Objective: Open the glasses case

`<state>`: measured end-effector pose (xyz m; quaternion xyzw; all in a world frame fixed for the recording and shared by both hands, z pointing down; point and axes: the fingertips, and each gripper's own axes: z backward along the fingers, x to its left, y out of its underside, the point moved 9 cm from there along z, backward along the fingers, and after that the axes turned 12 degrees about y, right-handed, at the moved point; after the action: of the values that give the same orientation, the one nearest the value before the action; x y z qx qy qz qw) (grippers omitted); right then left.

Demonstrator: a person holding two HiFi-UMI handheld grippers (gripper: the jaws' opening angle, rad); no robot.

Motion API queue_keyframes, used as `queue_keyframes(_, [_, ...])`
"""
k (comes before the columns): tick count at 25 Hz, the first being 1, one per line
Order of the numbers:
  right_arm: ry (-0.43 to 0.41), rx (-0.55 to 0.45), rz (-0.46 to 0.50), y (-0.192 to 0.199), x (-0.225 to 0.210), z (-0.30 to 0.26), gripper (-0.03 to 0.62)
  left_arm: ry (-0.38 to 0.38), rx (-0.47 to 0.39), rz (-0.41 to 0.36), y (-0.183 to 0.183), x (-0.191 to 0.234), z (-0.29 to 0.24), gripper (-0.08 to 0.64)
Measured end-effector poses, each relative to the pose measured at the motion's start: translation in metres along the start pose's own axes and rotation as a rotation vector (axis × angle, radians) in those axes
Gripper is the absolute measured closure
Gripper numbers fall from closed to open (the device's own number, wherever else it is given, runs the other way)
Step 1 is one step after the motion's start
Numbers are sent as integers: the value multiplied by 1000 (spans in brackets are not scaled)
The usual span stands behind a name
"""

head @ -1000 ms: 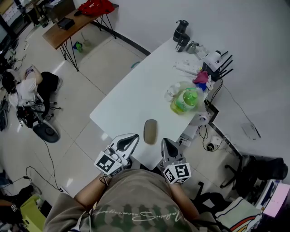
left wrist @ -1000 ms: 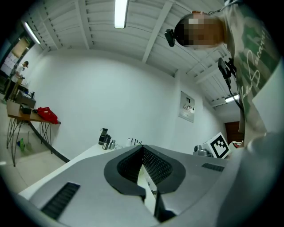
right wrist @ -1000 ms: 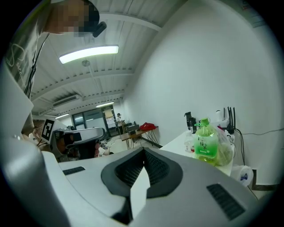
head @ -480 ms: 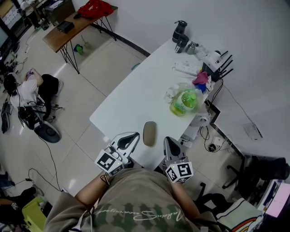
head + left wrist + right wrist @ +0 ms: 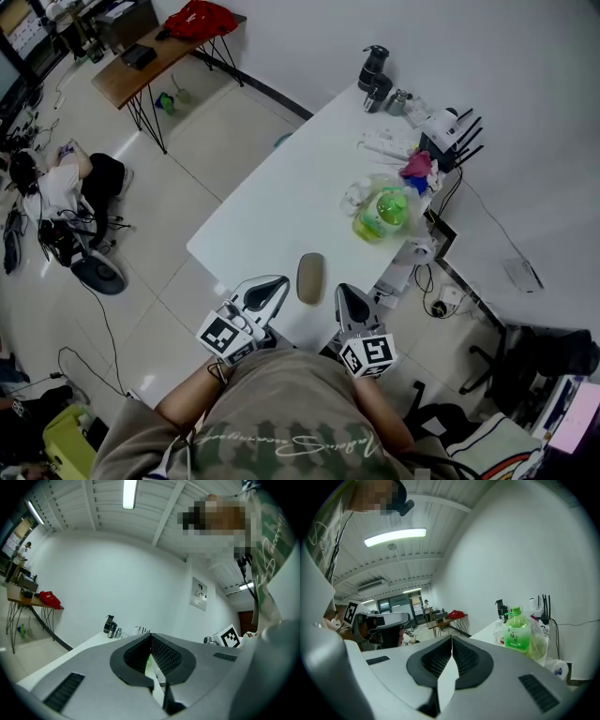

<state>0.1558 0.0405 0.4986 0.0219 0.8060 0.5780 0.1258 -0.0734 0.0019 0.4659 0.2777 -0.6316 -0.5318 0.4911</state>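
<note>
The glasses case (image 5: 310, 277) is a closed taupe oval lying near the front edge of the white table (image 5: 272, 197) in the head view. It lies between my two grippers, apart from both. My left gripper (image 5: 278, 282) is to its left, with jaws shut and nothing in them. To its right my right gripper (image 5: 341, 292) is likewise shut and empty. The left gripper view shows the left gripper (image 5: 151, 635) with its pads together; the right gripper view shows the same of the right gripper (image 5: 451, 638). Neither gripper view shows the case.
A green bottle (image 5: 384, 208) in a clear bag stands at the table's right edge, also in the right gripper view (image 5: 516, 630). Black flasks (image 5: 373, 75), a white router (image 5: 441, 122) and a power strip (image 5: 386, 145) crowd the far end. A wooden desk (image 5: 141, 56) stands beyond.
</note>
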Motion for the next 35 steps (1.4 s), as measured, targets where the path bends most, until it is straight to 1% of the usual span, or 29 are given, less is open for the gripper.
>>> queue_keyframes(4, [22,7,20,2,-2,2,584,-9,-3,-7,-1,-4,3,554])
queue_keyframes(9, [38,68,6,15,-4,-3,580,-29,-8,-6,-2,-5,7,554])
queue_keyframes(11, [53,111,-44,27,-6,-9,490,-34,-10,-5,-1,-6,10,554])
queue_keyframes(12, [58,139,-75,34,-7,-14,434,-37,-9,-4,-1,-6,11,554])
queue_keyframes(13, [62,171,-98,44,-9,-21,352,-40,-8,-2,-1,-6,12,554])
queue_keyframes(14, [61,205,-106,54,-10,-28,319,-44,-7,0,-1,-5,13,554])
queue_keyframes(15, [59,240,-96,64,-11,-36,305,-48,-7,2,-2,-5,14,554])
queue_keyframes(16, [57,274,-71,75,-12,-44,271,-51,-8,3,-2,-4,14,554])
queue_keyframes(18, [57,343,-35,98,-16,-62,247,-57,-12,6,-3,-4,16,554])
queue_keyframes(19, [61,381,-41,111,-18,-71,233,-60,-15,7,-4,-4,17,554])
queue_keyframes(22, [77,495,-93,144,-29,-98,232,-72,-6,11,-3,-2,24,554])
queue_keyframes(24, [85,552,-100,159,-34,-113,232,-91,-10,21,-5,1,27,554])
queue_keyframes(31, [83,683,-159,188,-37,-148,232,-133,-21,54,-8,7,36,554])
queue_keyframes(33, [71,714,-172,196,-33,-154,232,-138,-15,62,-7,9,38,554])
queue_keyframes(35, [52,735,-207,202,-31,-160,233,-140,-8,68,-7,10,39,554])
